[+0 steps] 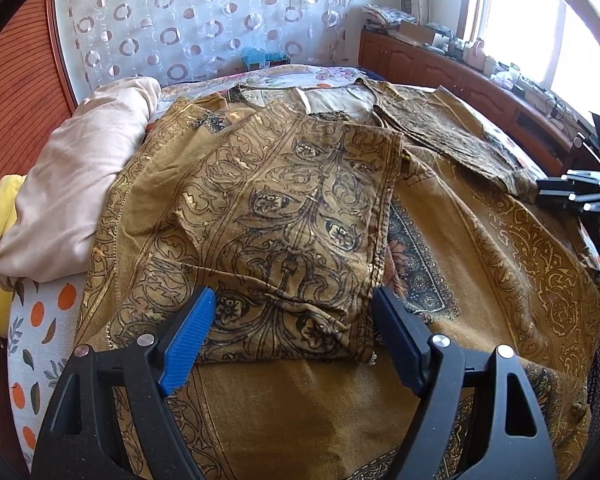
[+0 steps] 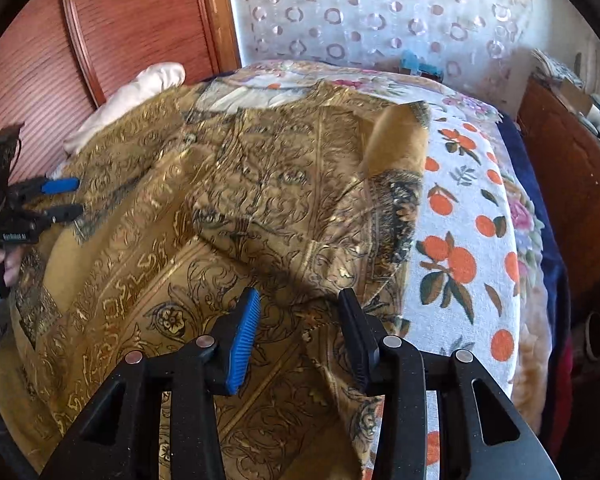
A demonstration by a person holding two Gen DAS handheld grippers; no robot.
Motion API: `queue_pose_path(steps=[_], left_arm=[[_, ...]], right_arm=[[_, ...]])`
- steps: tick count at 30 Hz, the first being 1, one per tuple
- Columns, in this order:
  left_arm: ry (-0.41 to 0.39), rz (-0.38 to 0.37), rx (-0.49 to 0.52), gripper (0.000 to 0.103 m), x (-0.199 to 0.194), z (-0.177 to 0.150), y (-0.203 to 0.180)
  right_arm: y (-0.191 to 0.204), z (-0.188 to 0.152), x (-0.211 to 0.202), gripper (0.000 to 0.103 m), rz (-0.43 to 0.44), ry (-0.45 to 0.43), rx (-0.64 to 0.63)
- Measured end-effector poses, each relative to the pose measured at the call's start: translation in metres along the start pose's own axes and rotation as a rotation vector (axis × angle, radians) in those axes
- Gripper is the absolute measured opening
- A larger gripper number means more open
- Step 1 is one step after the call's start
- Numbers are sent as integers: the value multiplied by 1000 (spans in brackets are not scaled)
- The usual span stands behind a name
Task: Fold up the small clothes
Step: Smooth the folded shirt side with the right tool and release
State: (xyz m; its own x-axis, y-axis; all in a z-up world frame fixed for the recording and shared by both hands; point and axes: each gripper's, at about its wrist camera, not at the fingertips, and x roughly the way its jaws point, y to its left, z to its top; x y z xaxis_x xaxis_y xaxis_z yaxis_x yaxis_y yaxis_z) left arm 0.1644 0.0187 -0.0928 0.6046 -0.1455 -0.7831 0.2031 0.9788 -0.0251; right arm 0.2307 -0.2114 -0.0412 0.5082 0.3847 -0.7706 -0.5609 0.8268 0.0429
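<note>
Mustard-gold patterned garment [image 1: 284,208] spread across the bed [image 2: 460,216], one side folded over its middle, sleeve [image 1: 452,144] lying far right. Left hand-held gripper [image 1: 290,332] just above the near edge of the folded panel, jaws wide apart, gripping nothing. Right hand-held gripper [image 2: 296,332] over the garment's right side, jaws also apart, empty. Pale pink pillow [image 1: 80,184] at left beside the cloth; wooden cabinet [image 1: 440,68] far right.

The bed [image 2: 464,216] has a white cover with orange fruit on it. A big gold shirt [image 1: 292,216] lies spread out across the bed. A pink pillow [image 1: 80,192] sits by the bed's left edge, touching the shirt.
</note>
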Motion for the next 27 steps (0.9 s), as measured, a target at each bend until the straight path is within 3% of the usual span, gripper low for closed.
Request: queue_pose_path(steps=[7, 11, 14, 19, 25, 27], left_arm=[[30, -42, 1, 81, -7, 9, 6], [-43, -70, 20, 81, -33, 30, 21], [-66, -22, 25, 81, -36, 51, 41], [-32, -3, -6, 81, -9, 85, 78], [49, -9, 4, 64, 40, 112, 97], [75, 2, 7, 63, 54, 118, 101]], right_arm=[[-10, 23, -7, 50, -44, -70, 26], [-17, 44, 2, 51, -76, -88, 33], [-23, 55, 14, 51, -91, -84, 34], [-33, 68, 41, 51, -108, -52, 15], [-49, 84, 67, 51, -131, -25, 16], [-54, 88, 73, 51, -134, -22, 19]])
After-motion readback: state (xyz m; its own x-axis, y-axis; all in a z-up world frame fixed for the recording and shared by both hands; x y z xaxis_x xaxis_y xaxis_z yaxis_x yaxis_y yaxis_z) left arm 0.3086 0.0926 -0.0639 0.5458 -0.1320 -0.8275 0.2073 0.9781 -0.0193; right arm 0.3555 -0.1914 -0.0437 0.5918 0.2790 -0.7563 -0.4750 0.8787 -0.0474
